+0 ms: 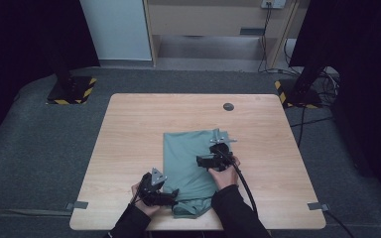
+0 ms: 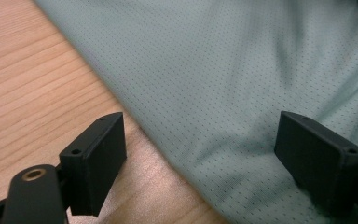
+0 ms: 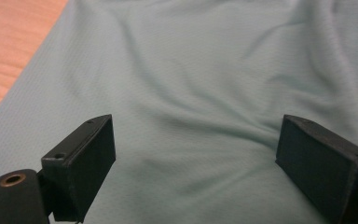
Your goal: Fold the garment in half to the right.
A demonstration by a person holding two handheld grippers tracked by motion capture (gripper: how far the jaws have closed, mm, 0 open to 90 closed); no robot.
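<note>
A green shirt [image 1: 191,163] lies folded on the table [image 1: 129,129], near its near edge. The left gripper [image 1: 171,194], jaws wide apart, sits low at the shirt's near left edge. The right gripper [image 1: 202,160], also spread wide, hovers over the shirt's middle, pointing left.

I can read no text, label, brand or number anywhere in my views. The only sign-like markings are the yellow-and-black hazard stripes on the two stand bases [image 1: 72,90] and [image 1: 297,94] on the floor beyond the table [image 1: 129,124]; they carry no letters. The green garment [image 1: 186,158] shows a plain dotted mesh with no print or tag in either gripper view, and the black jaws have only screw holes, nothing written on them
</note>
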